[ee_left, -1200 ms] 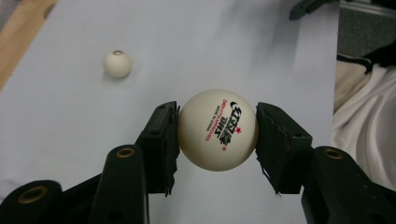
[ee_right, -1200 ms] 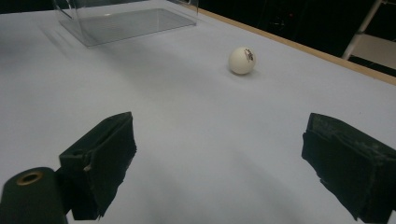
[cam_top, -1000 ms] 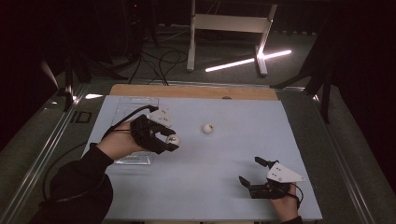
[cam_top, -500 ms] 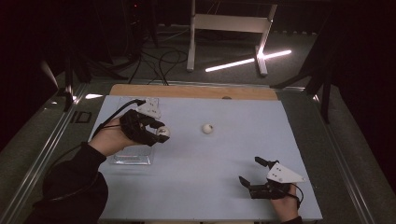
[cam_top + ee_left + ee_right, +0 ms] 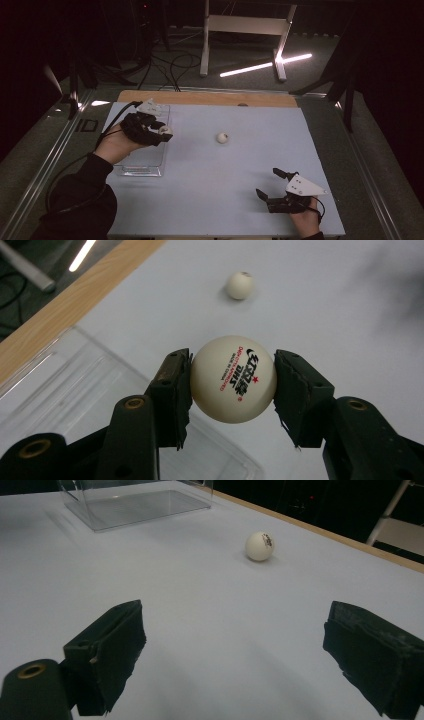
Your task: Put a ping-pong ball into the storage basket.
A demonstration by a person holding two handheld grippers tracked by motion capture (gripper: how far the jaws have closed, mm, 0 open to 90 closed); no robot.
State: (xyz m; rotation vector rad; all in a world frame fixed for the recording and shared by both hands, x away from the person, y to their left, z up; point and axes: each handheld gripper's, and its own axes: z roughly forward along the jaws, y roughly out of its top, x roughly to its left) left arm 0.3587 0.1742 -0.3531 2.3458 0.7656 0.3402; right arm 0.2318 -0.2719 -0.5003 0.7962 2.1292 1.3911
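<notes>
My left gripper (image 5: 163, 131) is shut on a white ping-pong ball (image 5: 233, 379) with red and black print, and holds it over the right edge of a clear plastic tray (image 5: 145, 152) at the table's left. A second white ball (image 5: 222, 137) lies loose on the pale blue table mat, right of the tray; it also appears in the left gripper view (image 5: 240, 285) and the right gripper view (image 5: 259, 546). My right gripper (image 5: 272, 187) rests near the table's front right, open, with nothing between its black pads (image 5: 112, 650).
The pale blue mat (image 5: 240, 170) covers the table, with a wooden strip (image 5: 210, 98) along its far edge. The tray's clear wall (image 5: 135, 505) stands beyond the right gripper. Cables (image 5: 65, 172) trail from the left hand. Dark floor and a white stand (image 5: 245, 30) lie behind.
My left hand has moved left and away with the ball, from beside the tray's right side to over the tray's edge. The right gripper and the loose ball have stayed put.
</notes>
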